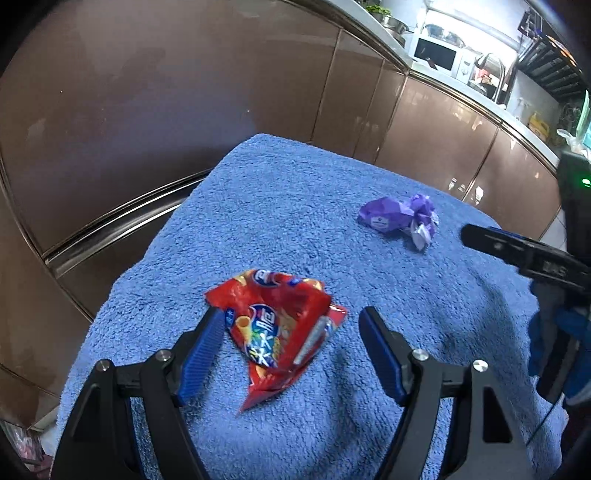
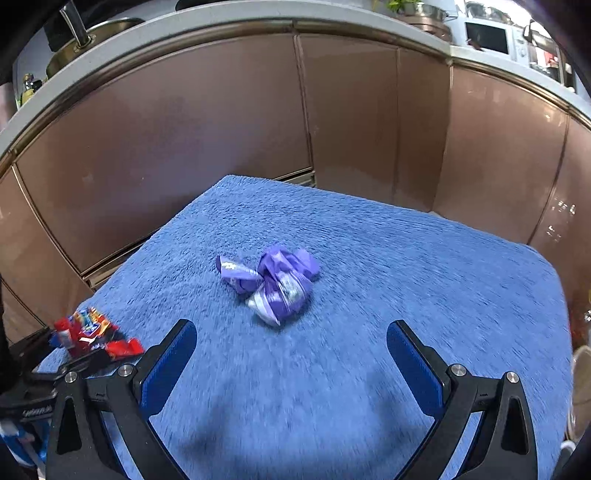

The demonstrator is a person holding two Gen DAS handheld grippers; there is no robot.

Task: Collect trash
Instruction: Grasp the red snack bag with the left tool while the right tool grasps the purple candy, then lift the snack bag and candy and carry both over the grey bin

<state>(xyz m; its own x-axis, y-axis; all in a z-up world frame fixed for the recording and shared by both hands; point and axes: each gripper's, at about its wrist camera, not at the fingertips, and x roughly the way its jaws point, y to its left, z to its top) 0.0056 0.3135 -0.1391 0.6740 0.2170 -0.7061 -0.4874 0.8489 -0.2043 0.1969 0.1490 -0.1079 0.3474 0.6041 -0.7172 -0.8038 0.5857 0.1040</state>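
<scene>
A crumpled red snack wrapper (image 1: 280, 325) lies on a blue towel (image 1: 295, 206). My left gripper (image 1: 291, 314) is open and low over it, with the wrapper between the blue pads; the pads do not press on it. A crumpled purple wrapper (image 1: 400, 218) lies farther back to the right. In the right wrist view that purple wrapper (image 2: 275, 282) sits just ahead of my open right gripper (image 2: 291, 325), whose fingers hold nothing. The red wrapper (image 2: 92, 334) shows at the towel's (image 2: 406, 258) left edge. The right gripper's black finger (image 1: 517, 254) enters the left wrist view from the right.
Brown glossy cabinet doors (image 2: 221, 129) rise right behind the towel-covered surface. Above them runs a counter with a white microwave (image 1: 439, 55) and a sink with a tap (image 2: 79, 29). The towel drops off at its edges on all sides.
</scene>
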